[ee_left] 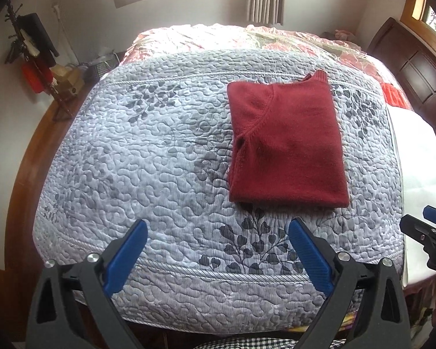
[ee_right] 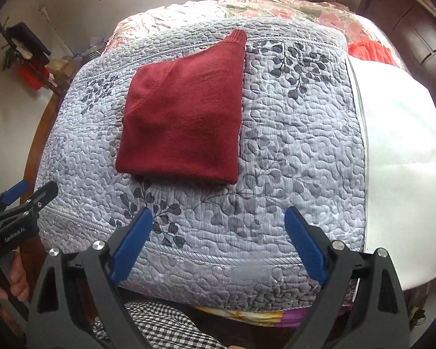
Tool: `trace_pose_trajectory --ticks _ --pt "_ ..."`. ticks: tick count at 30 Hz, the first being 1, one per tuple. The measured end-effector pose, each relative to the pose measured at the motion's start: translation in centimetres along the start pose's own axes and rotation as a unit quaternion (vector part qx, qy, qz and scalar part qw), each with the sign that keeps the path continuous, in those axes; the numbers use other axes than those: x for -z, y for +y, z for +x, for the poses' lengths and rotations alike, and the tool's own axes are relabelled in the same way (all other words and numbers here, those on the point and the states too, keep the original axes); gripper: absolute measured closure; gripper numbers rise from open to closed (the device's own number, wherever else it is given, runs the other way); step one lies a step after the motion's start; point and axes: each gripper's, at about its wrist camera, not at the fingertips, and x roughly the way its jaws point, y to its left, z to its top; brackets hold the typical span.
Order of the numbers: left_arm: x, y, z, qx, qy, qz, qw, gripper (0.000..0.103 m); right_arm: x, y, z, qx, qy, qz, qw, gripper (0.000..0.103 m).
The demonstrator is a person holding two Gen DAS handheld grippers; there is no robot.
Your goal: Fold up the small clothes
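Folded dark red knitted sweater [ee_left: 287,145] lies flat on the grey-blue quilted bedspread with a leaf pattern [ee_left: 160,160], one ribbed cuff [ee_right: 237,36] poking out at its far end. Left claw [ee_left: 218,250] and right claw [ee_right: 219,238] both hang near the bed's front edge, spread wide, gripping nothing, well apart from the sweater.
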Motion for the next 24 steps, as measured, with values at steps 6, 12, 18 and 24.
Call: trace_pose_trajectory --ticks 6,12,18,24 --pt "-0.1 0.0 -1.1 -0.004 -0.009 0.003 0.9999 0.005 -0.2 0.3 -0.7 0.001 -0.01 -0.002 1.0 0.012" --pt "-0.2 -0.2 -1.5 -0.002 -0.012 0.006 0.9999 0.005 -0.3 0.9 -1.1 0.002 -0.013 -0.003 1.0 0.011" --pt "-0.4 -0.1 -1.5 -0.003 -0.011 0.005 0.9999 0.005 -0.4 1.1 -1.0 0.006 -0.013 -0.004 1.0 0.011" --pt "-0.3 -0.2 -1.1 -0.004 -0.006 0.006 1.0 0.005 -0.2 1.5 -0.8 0.024 -0.019 -0.018 0.999 0.01"
